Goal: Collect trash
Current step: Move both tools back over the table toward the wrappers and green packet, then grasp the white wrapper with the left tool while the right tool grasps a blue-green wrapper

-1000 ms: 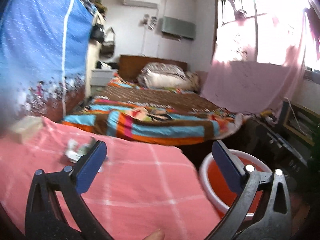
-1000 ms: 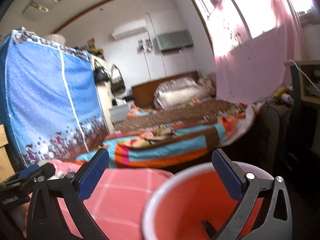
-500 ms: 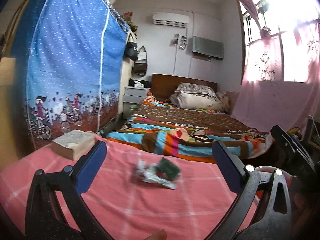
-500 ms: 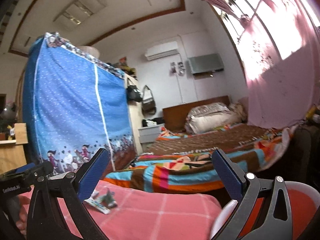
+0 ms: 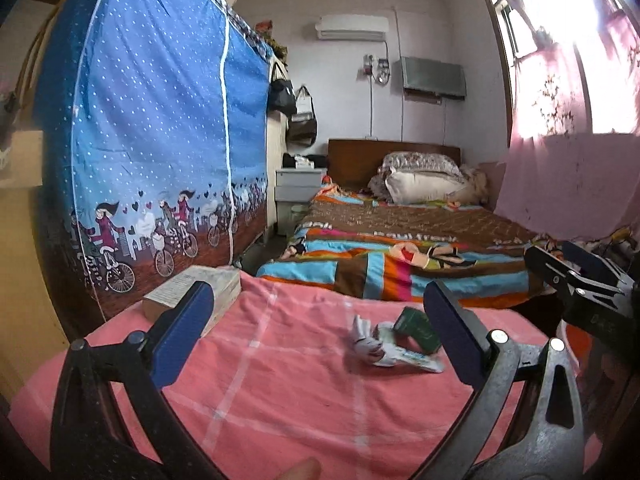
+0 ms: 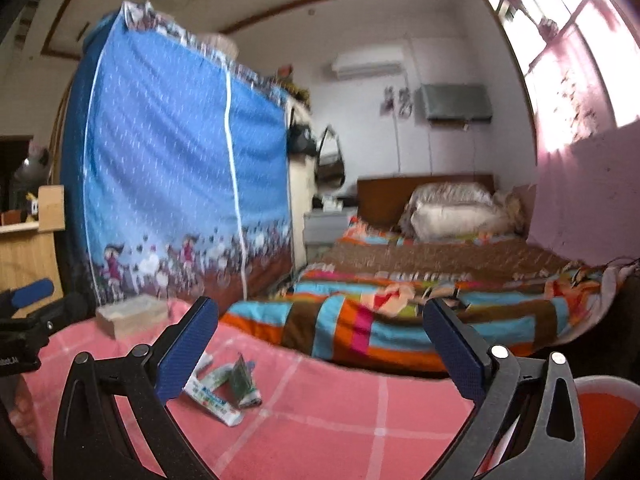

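Left gripper [image 5: 318, 336] held low over a worktop [image 5: 280, 392] covered in pink checked cloth, fingers [image 5: 182, 332] spread wide with nothing between them. Trash [image 5: 394, 340] lying on the cloth just ahead and toward the right finger: a crumpled white wrapper touching a small green packet, the packet partly hidden behind that finger. Same trash [image 6: 224, 386] seen from the right wrist, sitting beside the left finger of the right gripper [image 6: 320, 350], its fingers [image 6: 452, 350] likewise wide apart and holding nothing. Right gripper [image 5: 580, 284] also visible at the right edge of the left view, beyond the worktop's far corner. Red bucket [image 6: 604, 404] with a pale rim down at the lower right, next to the worktop. Small box [image 5: 196, 292] resting on the far left part of the cloth, well apart from the trash. Behind, a blue fabric wardrobe [image 5: 160, 128] and a bed [image 5: 400, 248] with a striped blanket.
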Motion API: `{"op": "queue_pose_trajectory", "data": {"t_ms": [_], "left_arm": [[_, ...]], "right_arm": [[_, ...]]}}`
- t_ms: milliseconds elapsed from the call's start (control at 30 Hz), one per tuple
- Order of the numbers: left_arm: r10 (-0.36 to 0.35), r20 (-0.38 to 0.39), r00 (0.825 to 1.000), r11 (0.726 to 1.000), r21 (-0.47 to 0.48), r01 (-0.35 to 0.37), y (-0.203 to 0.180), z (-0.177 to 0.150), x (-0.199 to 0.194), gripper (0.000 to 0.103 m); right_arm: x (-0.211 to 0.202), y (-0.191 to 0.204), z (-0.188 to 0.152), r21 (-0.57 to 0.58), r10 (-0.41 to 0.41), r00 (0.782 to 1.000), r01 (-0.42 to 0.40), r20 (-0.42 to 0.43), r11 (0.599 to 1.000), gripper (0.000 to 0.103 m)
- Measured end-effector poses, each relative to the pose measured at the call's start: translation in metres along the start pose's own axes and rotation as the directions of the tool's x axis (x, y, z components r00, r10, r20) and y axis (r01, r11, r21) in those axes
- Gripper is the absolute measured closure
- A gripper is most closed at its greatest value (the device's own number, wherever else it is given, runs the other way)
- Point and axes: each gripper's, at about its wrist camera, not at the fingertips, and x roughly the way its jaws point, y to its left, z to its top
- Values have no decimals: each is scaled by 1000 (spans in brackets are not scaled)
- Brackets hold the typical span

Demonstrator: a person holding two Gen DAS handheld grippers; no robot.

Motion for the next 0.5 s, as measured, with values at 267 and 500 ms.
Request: {"op": "queue_pose_trajectory", "data": {"t_ms": [267, 500], "left_arm": [[-90, -218, 972, 996, -25, 86, 6, -9, 46, 20], [-242, -416, 876, 968, -165, 189, 9, -23, 87, 46]], "right_arm": [[40, 16, -13, -27, 86, 975, -94, -206, 995, 34], [86, 37, -32, -20, 190, 877, -221, -441, 975, 61]]}}
